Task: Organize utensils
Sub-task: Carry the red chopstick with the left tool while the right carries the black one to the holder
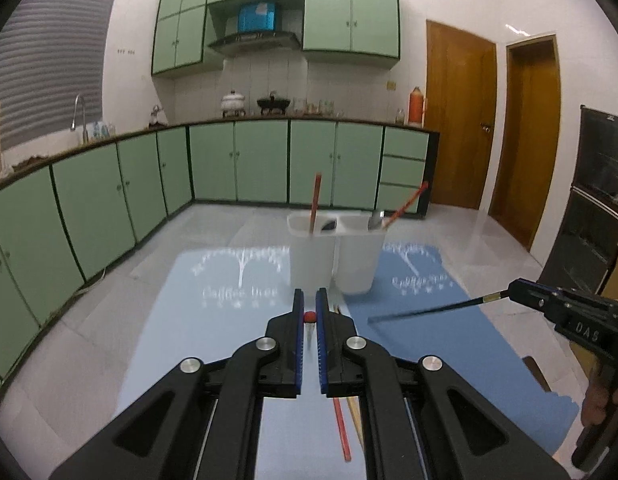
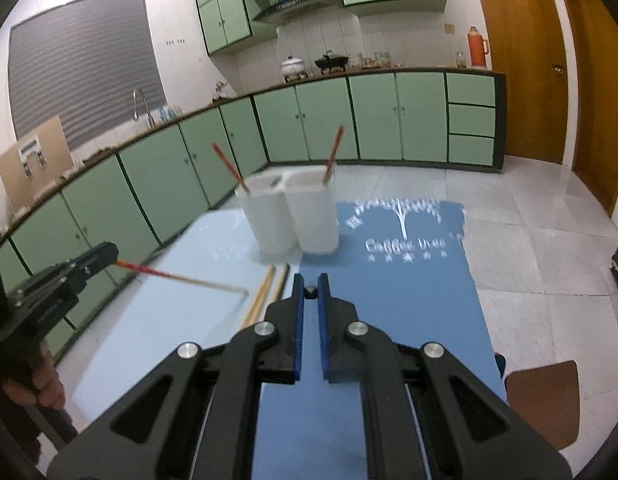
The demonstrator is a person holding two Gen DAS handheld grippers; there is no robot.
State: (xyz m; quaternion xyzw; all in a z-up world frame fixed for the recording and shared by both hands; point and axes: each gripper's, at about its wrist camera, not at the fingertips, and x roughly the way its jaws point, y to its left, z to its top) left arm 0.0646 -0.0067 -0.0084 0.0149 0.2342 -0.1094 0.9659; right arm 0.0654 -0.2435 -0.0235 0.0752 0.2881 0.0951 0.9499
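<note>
A white two-compartment utensil holder [image 1: 337, 252] [image 2: 293, 216] stands upright on the table between two blue mats. Each compartment has a red chopstick [image 1: 315, 204] leaning out of it, and spoon bowls show at the rims. My left gripper [image 1: 309, 300] [image 2: 113, 258] is shut on a chopstick with a red end and a wooden tip [image 2: 181, 278], held in the air to the left of the holder. My right gripper [image 2: 310, 284] [image 1: 511, 292] is shut on a black chopstick [image 1: 429, 310], which points left above the darker mat.
Loose chopsticks [image 2: 265, 292] [image 1: 343, 428] lie on the table in front of the holder. A light blue mat [image 1: 213, 320] covers the left, a darker blue mat [image 2: 389, 300] the right. A brown chair seat [image 2: 545, 400] sits at the table's right edge. Green kitchen cabinets stand behind.
</note>
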